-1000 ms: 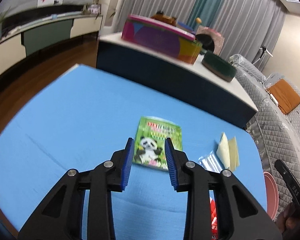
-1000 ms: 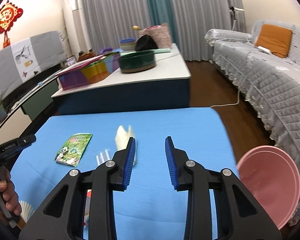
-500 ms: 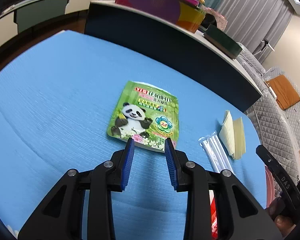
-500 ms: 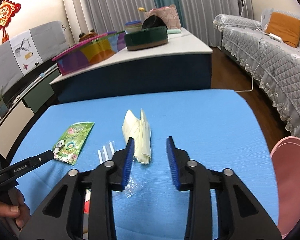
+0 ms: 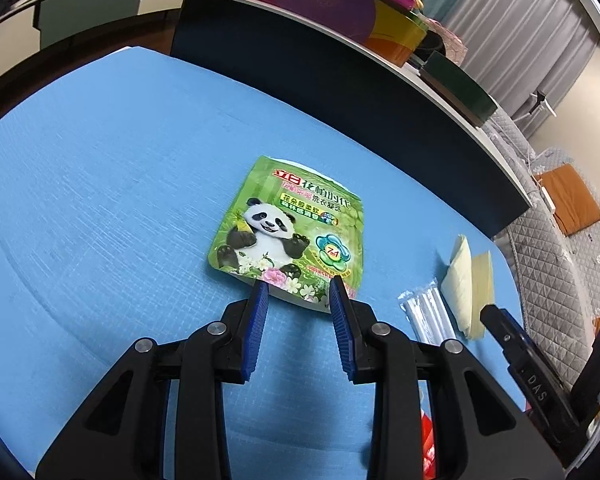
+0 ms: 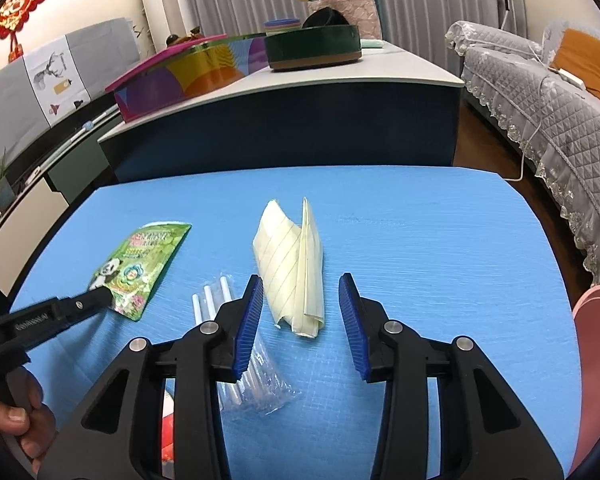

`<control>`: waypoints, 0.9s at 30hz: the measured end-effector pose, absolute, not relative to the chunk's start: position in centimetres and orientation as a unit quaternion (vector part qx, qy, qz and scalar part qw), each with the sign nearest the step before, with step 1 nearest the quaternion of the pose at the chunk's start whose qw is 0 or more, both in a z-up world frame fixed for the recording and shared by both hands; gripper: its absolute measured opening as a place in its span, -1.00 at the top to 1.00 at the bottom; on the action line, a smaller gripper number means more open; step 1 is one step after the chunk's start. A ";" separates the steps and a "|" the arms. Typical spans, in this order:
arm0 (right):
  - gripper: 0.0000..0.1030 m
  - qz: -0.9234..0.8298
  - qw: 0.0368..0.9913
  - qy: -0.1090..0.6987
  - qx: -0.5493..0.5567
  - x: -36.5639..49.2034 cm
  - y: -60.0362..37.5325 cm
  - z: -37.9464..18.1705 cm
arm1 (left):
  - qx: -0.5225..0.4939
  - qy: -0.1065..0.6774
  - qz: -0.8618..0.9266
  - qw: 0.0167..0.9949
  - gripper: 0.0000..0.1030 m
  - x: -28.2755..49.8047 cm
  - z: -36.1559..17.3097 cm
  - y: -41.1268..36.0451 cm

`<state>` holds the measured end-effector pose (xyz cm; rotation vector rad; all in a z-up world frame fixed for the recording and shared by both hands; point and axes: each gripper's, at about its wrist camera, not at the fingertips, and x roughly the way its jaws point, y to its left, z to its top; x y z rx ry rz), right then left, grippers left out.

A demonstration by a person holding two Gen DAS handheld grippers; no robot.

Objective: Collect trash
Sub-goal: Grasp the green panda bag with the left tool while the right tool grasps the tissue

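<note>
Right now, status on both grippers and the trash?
Left gripper open at the panda pouch's near edge. Right gripper open, astride folded yellow paper. Straw packet lies between. Nothing blocking.

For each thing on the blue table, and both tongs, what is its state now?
Panda pouch: flat, near edge between left tongs, ungripped.
Folded paper: creased, partly upright, between right tongs, untouched.
Straw packet: lying flat.
Left tongs: open.
Right tongs: open.

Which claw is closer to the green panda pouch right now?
Left. The left claw sits at the panda pouch's near edge, open. The right claw is off to the side, over the folded lined paper.
</note>
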<state>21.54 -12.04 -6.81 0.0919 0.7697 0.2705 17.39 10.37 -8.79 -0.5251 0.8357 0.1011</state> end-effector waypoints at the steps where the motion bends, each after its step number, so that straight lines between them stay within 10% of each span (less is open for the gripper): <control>1: 0.22 0.131 0.916 0.376 0.044 21.7 -12.0 -6.9 | -0.256 0.401 0.051 0.878 0.39 17.5 -8.9 10.5; 10: 0.24 0.127 0.911 0.390 0.044 22.2 -12.2 -7.8 | -0.309 0.397 0.066 0.862 0.53 18.1 -9.4 11.4; 21: 0.91 0.124 0.913 0.388 0.039 22.0 -12.3 -7.4 | -0.288 0.373 0.063 0.880 0.90 17.9 -7.6 10.8; 27: 0.96 0.119 0.921 0.367 0.042 20.9 -13.0 -5.8 | -0.259 0.354 0.048 0.898 0.98 17.4 -5.7 9.8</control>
